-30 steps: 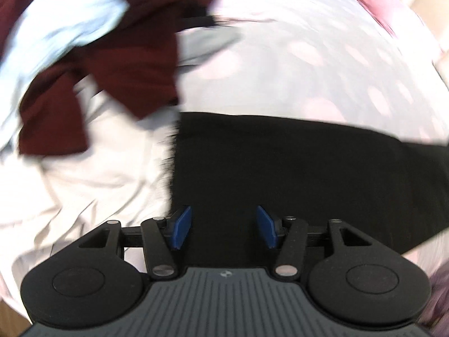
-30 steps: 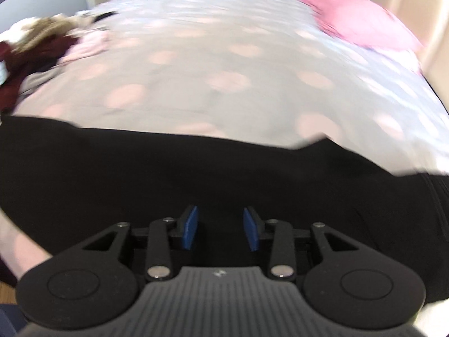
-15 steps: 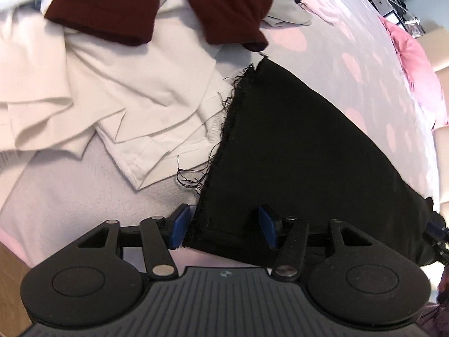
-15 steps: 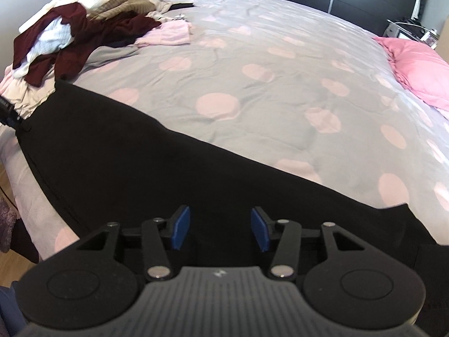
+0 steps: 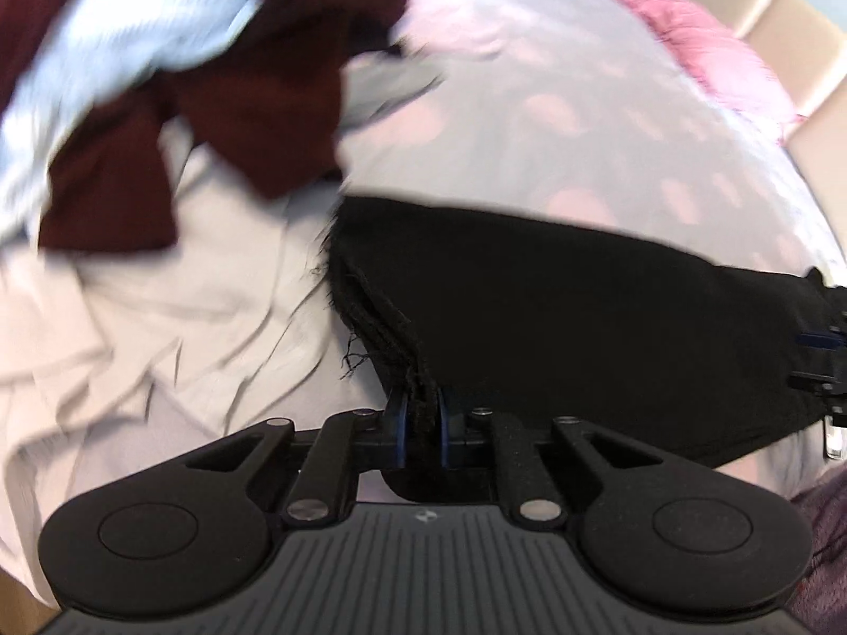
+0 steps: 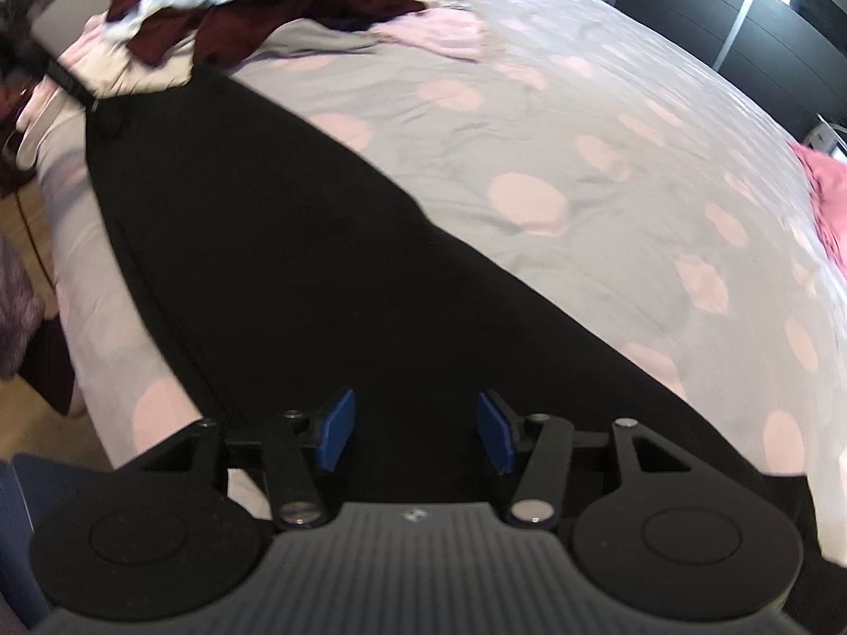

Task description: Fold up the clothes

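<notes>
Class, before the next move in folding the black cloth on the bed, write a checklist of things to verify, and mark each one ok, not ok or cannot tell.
1. Left claw grips the frayed end of the black cloth: ok; its jaws have just closed on the edge.
2. Right claw grips the other end: not ok; it has just opened wider and stands over the cloth, pads apart.
3. Cloth lies flat between the claws: ok.
4. Bedspread beyond the cloth bare for folding: ok.
5. Clothes pile clear of the cloth: cannot tell; the picture is blurred.
</notes>
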### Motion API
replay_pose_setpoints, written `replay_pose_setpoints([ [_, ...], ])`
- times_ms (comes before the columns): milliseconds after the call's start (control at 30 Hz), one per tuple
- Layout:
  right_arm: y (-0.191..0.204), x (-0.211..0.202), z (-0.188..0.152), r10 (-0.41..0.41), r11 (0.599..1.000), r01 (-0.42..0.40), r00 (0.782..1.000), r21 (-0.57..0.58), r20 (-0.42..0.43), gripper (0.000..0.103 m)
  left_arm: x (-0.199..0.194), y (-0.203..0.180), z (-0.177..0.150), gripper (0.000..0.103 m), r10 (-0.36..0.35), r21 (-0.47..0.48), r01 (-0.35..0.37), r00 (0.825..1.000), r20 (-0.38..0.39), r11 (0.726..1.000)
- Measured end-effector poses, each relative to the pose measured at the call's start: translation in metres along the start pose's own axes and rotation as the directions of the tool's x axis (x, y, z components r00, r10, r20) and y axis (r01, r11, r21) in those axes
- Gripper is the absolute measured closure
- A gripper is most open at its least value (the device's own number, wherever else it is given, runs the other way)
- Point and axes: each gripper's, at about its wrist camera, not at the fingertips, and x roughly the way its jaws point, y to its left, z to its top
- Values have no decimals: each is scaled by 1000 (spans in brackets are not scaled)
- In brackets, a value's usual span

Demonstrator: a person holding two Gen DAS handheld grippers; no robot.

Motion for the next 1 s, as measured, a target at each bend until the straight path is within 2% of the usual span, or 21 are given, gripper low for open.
replay_pose_setpoints([
  [100,3,3,5,4,1000,-4,1000,5,-14,47,-20,-35,8,95,-40,94,34,997,68,995],
  [233,6,5,13,7,999,-6,1000,41,-27,47,-36,-94,18,95,-121,237,89,985,123,967],
  [400,12,5,23,10,997,-8,999,78,-33,47,-52,-170,25,97,-246,399,176,960,132,900],
  [600,3,-7,29,-55,994,60,996,91,-64,41,-36,-242,28,99,-328,514,253,943,59,819],
  [700,-10,-8,22,-78,986,92,991,140,-107,41,-9,-272,20,99,-319,566,277,948,-26,776],
  [767,-18,-5,13,-82,980,104,988,169,-132,41,18,-286,9,99,-288,597,289,952,-100,748],
  [833,-24,-1,4,-83,976,113,984,188,-159,41,52,-294,-6,99,-223,622,284,959,-176,729],
  [900,-25,5,-4,-89,975,125,978,184,-190,41,84,-297,-22,99,-154,643,278,958,-243,714],
  [967,-22,10,-10,-119,976,154,969,152,-216,41,108,-297,-37,99,-98,662,271,953,-287,699],
  [1000,-20,12,-12,-135,976,169,964,134,-229,41,115,-296,-42,100,-94,663,271,952,-291,697],
])
